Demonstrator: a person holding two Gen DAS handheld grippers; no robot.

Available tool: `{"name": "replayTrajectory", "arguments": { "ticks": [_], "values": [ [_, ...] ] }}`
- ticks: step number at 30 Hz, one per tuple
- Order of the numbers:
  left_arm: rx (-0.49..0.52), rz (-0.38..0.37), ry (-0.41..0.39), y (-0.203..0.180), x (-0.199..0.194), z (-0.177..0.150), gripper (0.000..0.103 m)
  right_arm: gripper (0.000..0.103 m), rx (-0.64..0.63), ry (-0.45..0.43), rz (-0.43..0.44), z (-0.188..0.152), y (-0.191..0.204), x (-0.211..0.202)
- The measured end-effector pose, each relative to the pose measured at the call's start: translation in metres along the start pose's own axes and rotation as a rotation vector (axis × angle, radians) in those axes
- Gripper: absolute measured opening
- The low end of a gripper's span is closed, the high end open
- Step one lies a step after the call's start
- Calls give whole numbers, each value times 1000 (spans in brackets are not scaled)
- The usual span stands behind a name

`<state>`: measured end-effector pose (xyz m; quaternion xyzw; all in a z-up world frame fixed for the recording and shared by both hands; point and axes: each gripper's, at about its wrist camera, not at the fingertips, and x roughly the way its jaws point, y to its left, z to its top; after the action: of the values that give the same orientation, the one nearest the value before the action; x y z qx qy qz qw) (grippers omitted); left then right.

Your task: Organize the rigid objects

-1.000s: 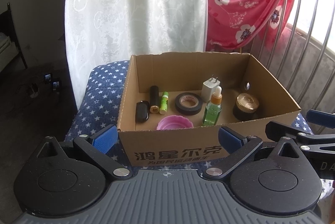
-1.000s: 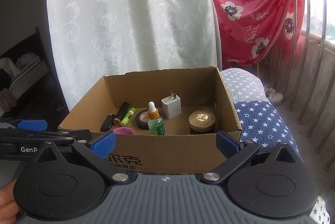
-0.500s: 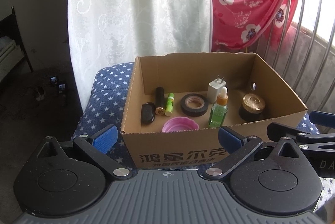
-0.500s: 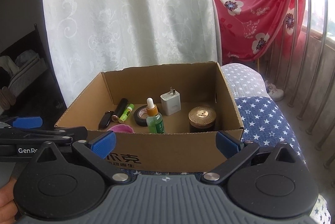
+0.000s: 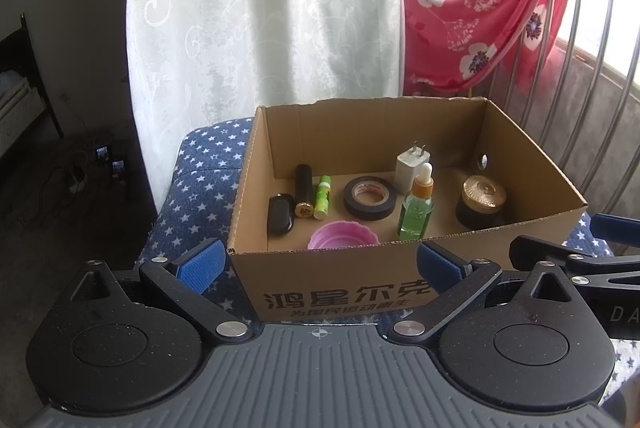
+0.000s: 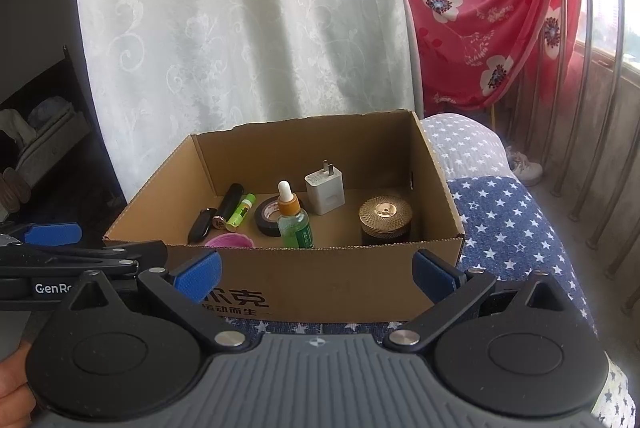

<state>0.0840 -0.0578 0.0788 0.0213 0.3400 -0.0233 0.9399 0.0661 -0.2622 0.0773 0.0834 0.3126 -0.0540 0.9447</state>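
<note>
Right now I am holding both sets of jaws spread wide with nothing between them: the left gripper (image 5: pixel 318 266) and the right gripper (image 6: pixel 316 274) are each hovering short of the near wall of the cardboard box (image 5: pixel 360 282), outside it. Compared with a second ago, both cameras are sitting a little higher and looking further down into the box, so I am seeing more of its floor; the contents themselves are lying as they were.

Moving outward, the pink bowl (image 5: pixel 343 236) is resting just behind the near wall. Beyond it, the green dropper bottle (image 5: pixel 416 208) is standing upright, with the roll of black tape (image 5: pixel 370 198) lying flat to its left and the white charger plug (image 5: pixel 412 168) upright behind. A gold-lidded jar (image 5: pixel 482 202) is sitting toward the right wall. On the left, a black tube (image 5: pixel 303 190), a green lip balm (image 5: pixel 323 198) and a black key fob (image 5: pixel 280 214) are lying side by side.

I am judging that everything is already gathered inside the box, so I am backing off rather than reaching, and the sorting looks nearly finished.
</note>
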Motion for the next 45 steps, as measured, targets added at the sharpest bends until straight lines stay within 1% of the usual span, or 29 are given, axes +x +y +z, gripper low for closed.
{"name": "replayTrajectory", "arguments": {
  "ticks": [45],
  "values": [
    [3,-9,7,-1,3,-2,103,103,15,17,3,-2,-4,-1]
  ]
}}
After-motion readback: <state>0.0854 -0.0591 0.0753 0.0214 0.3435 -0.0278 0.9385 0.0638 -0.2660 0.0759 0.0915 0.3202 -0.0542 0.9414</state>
